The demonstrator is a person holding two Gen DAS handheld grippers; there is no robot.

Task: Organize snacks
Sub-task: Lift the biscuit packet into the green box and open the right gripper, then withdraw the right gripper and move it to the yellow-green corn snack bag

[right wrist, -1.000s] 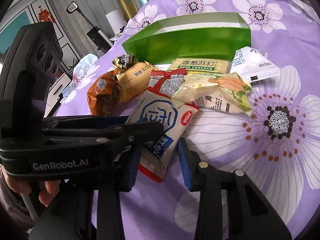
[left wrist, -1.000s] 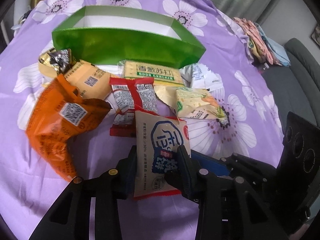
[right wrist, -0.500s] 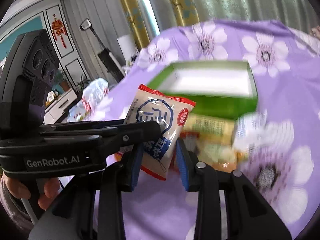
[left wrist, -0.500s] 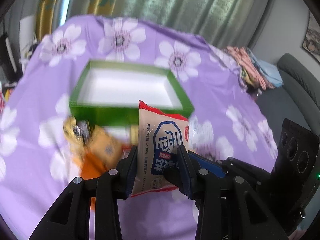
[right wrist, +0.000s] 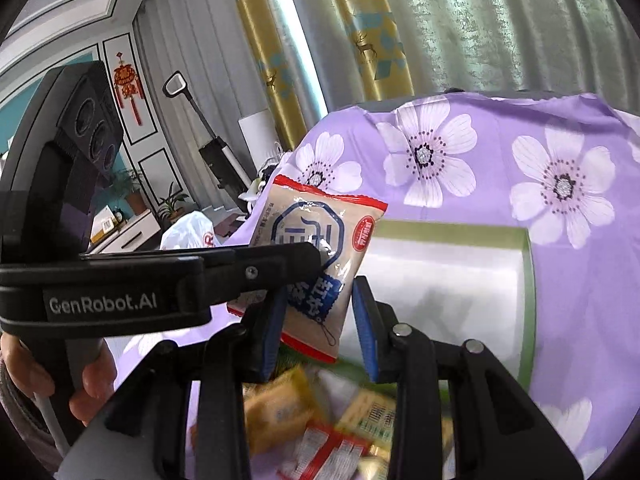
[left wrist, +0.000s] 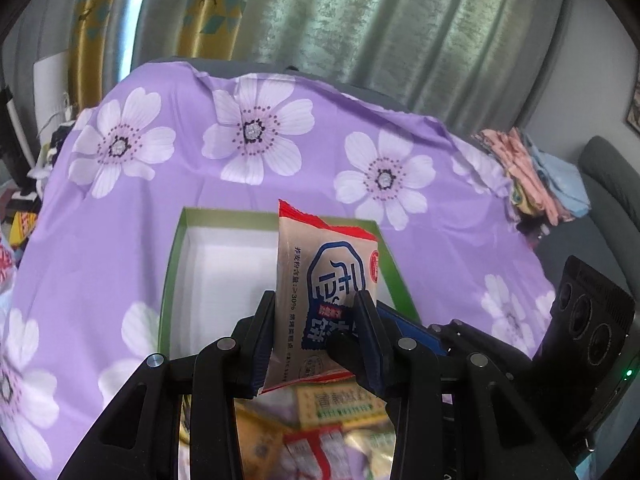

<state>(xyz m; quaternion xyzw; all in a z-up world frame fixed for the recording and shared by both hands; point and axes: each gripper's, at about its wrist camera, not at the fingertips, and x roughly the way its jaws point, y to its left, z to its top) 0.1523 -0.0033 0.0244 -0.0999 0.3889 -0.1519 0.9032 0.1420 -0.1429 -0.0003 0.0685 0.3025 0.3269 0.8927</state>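
Left gripper (left wrist: 316,336): clamped on a beige snack packet (left wrist: 324,292), pads pressing both its side edges, the packet upright with its red top seam high.
Right gripper (right wrist: 320,328): its blue pads stand either side of the same packet's lower corner; whether they press it I cannot tell.
Snack packet: aloft in front of the box's open top, blue emblem facing the cameras.
Loose snacks (right wrist: 316,432): a blurred heap of wrappers on the cloth below the jaws.
Green box (left wrist: 176,256): open, white inside, on the cloth just past the heap.
Purple flowered cloth (left wrist: 160,200): covers the table.
Curtains (left wrist: 360,20): grey and gold, at the back.
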